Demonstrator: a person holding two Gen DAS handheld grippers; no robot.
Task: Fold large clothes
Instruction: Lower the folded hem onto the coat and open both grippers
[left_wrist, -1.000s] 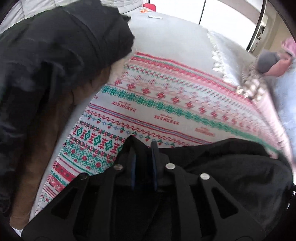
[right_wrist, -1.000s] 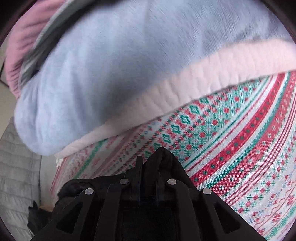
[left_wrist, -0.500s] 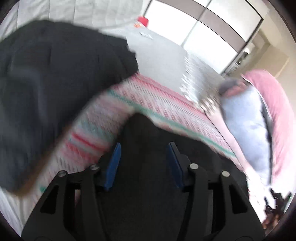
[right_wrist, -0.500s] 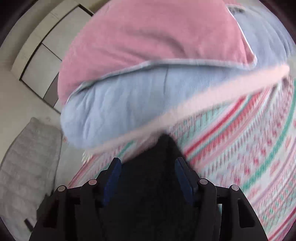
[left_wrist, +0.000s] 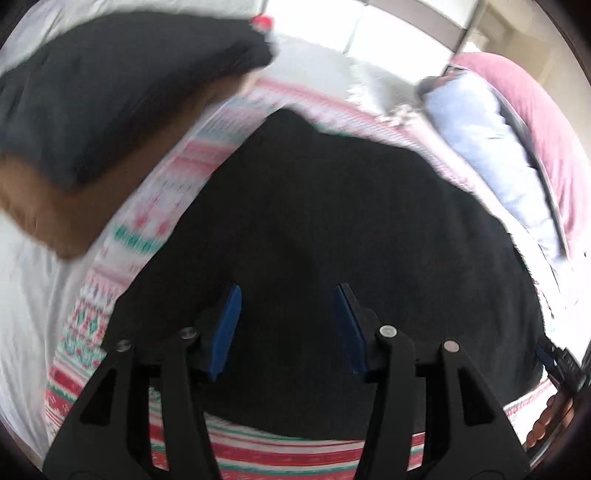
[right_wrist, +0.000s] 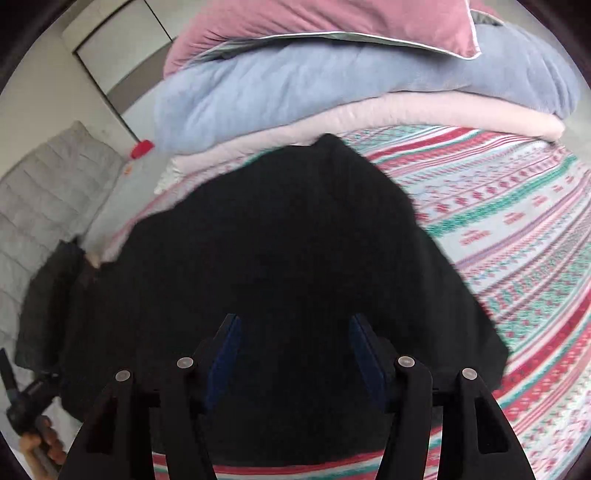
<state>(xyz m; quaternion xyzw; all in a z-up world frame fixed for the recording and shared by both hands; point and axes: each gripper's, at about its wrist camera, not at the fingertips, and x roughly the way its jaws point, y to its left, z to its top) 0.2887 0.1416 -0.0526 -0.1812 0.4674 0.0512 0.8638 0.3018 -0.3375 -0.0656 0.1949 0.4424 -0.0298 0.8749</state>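
Note:
A large black garment (left_wrist: 332, 229) lies spread on a red, green and white patterned blanket (left_wrist: 155, 221); it also shows in the right wrist view (right_wrist: 280, 236) on the same blanket (right_wrist: 517, 229). My left gripper (left_wrist: 288, 317) is open and empty above the garment's near part, blue pads apart. My right gripper (right_wrist: 295, 343) is open and empty above the garment's near part too. The other gripper and a hand show at the edge of each view, the right one (left_wrist: 565, 369) and the left one (right_wrist: 29, 402).
A dark pile of clothes over a brown item (left_wrist: 110, 92) lies left on the bed. Stacked bedding, a light blue quilt (right_wrist: 332, 81), a pale pink blanket (right_wrist: 406, 114) and a pink pillow (right_wrist: 314, 18), lies along the blanket's far side. A red object (right_wrist: 142, 148) sits further off.
Both grippers were shut on the black garment one second ago; both have opened, let it go and pulled back. The garment now lies spread on the blanket.

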